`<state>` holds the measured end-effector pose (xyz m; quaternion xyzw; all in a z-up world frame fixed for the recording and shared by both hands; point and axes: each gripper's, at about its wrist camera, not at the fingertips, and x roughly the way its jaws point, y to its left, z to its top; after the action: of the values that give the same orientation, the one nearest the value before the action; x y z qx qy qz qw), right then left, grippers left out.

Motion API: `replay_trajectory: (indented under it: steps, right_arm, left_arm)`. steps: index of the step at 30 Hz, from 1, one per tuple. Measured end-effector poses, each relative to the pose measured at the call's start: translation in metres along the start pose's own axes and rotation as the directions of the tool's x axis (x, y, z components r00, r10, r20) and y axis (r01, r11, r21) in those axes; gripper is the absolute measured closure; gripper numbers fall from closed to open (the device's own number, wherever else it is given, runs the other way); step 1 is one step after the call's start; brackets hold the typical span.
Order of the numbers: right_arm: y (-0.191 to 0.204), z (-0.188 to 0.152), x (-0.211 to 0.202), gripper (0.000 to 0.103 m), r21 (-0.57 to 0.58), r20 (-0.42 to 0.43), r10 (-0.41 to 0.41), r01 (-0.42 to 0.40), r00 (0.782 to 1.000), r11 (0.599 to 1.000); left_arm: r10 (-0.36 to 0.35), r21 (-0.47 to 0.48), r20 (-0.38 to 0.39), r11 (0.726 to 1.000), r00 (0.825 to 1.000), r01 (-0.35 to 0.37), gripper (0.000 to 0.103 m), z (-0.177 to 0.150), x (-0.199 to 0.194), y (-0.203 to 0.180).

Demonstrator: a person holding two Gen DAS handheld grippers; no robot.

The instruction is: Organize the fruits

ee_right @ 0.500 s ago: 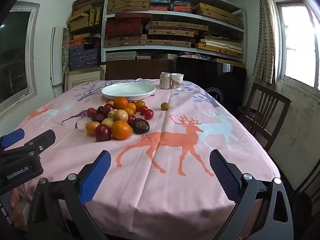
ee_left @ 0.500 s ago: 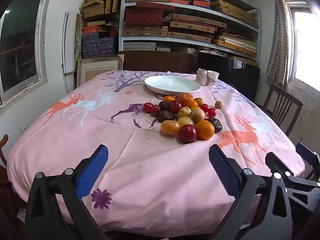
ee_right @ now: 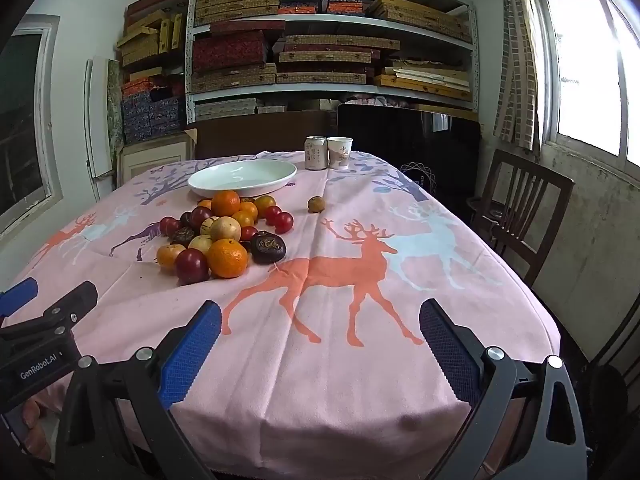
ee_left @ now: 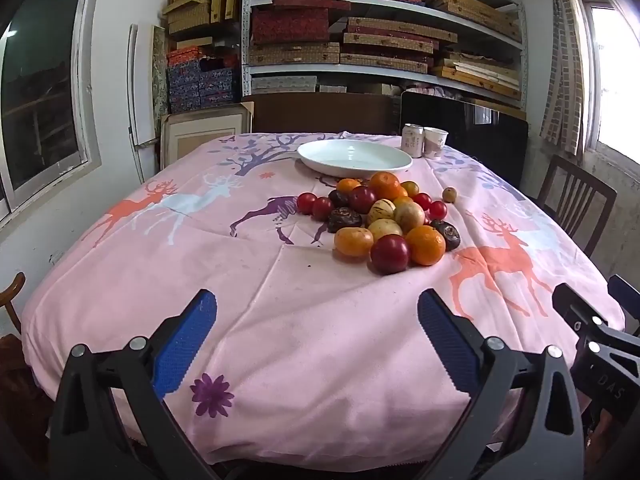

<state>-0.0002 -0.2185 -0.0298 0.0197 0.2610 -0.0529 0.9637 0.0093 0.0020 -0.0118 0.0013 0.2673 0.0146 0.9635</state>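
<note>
- While both tools hover over the near edge of the table, the left gripper [ee_left: 316, 312] has its blue-padded jaws spread wide with only pink cloth between them; it grasps nothing.
- Likewise released, the right gripper [ee_right: 320, 312] stands with its jaws far apart above the orange deer print, and holds nothing.
- From the right wrist view, part of the left tool shows at the lower left edge, with a fingertip of the person's hand [ee_right: 32, 432] below it.
- Toward the middle of the tablecloth [ee_left: 280, 320] lies the pile of fruit [ee_left: 380, 216], well apart from both grippers: oranges, dark red plums, small red tomatoes, pale yellow round fruits and a few dark wrinkled ones, touching one another.
- Nearest the grippers in that pile are a dark red plum [ee_left: 390, 254], an orange [ee_left: 426, 245] just beside it, and a smaller orange fruit [ee_left: 354, 241] on its other side.
- One small brownish fruit [ee_right: 315, 204] sits alone, near the pile but apart from it.
- Just behind the pile is a white plate [ee_left: 354, 158] with no fruit in it.
- At the far edge of the table a can [ee_right: 316, 153] and a paper cup [ee_right: 340, 153] stand upright, side by side.
- A wooden chair [ee_right: 520, 208] stands beside the table under the window.
</note>
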Motion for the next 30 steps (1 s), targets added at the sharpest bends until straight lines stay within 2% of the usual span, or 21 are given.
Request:
replay_trajectory:
  steps: [7, 12, 17, 21, 23, 27, 30]
  right_arm:
    - [0.01, -0.001, 0.002, 0.003, -0.046, 0.016, 0.021, -0.02, 1.0, 0.999]
    - [0.015, 0.006, 0.005, 0.003, -0.072, 0.023, 0.056, -0.054, 0.998, 0.996]
    - [0.011, 0.018, 0.018, 0.003, 0.001, -0.011, 0.097, -0.097, 0.995, 0.995]
    - [0.012, 0.022, 0.034, 0.003, 0.007, -0.052, 0.105, -0.105, 0.993, 0.994]
    - [0.012, 0.022, 0.035, 0.003, 0.009, -0.051, 0.086, -0.086, 0.995, 0.996]
    - [0.014, 0.022, 0.03, 0.003, -0.012, -0.04, 0.074, -0.075, 0.996, 0.997]
    - [0.011, 0.02, 0.028, 0.003, 0.019, -0.043, 0.103, -0.102, 0.994, 0.995]
  left_arm:
    - [-0.031, 0.047, 0.001, 0.998, 1.0, 0.031, 0.004, -0.002, 0.009, -0.004]
    - [-0.009, 0.07, -0.002, 0.998, 1.0, 0.009, 0.004, 0.005, 0.013, 0.0]
    - [-0.001, 0.078, -0.027, 0.997, 1.0, 0.003, 0.004, 0.014, 0.024, 0.003]
    - [-0.085, 0.057, -0.065, 0.994, 0.994, 0.089, 0.004, 0.022, 0.036, 0.004]
    - [-0.097, 0.057, -0.083, 0.993, 0.992, 0.102, 0.004, 0.025, 0.041, 0.002]
    - [-0.047, 0.076, -0.061, 0.996, 0.997, 0.052, 0.004, 0.032, 0.041, -0.002]
    - [-0.058, 0.03, -0.031, 0.998, 0.998, 0.059, 0.004, 0.035, 0.04, 0.001]
